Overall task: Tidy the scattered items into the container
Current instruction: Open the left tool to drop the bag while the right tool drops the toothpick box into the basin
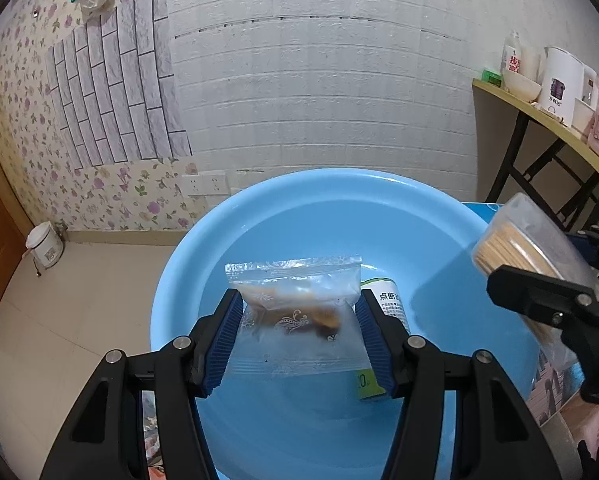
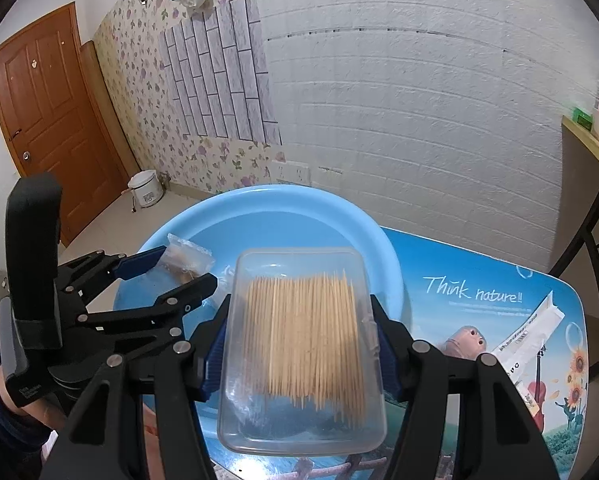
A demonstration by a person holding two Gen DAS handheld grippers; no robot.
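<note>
Two grippers, both loaded, both up over the blue basin [image 1: 259,216]. The left gripper [image 1: 297,334] is clamped on a clear snack packet [image 1: 295,312] with something brown inside, its blue pads pressing the packet's two side edges, and the packet hangs above the basin's hollow. The right gripper [image 2: 299,344] is closed on a clear toothpick box [image 2: 303,344], packed with wooden picks, held by its long sides just over the basin's near rim.

What the left wrist view gets that the other doesn't: a small white roll with a green band and printed text [image 1: 387,300] lying down inside the basin, mostly hidden behind the packet. It also shows a shelf [image 1: 539,120] off to the right with a white kettle [image 1: 559,80] and a bowl on it.

The right wrist view is the only one showing the table [image 2: 479,288] properly, a printed top reading "Think nature!!", with a long white sachet [image 2: 527,332] still lying out on it, well apart from the basin. It also catches the orange door [image 2: 47,120] and the left gripper from the side.
</note>
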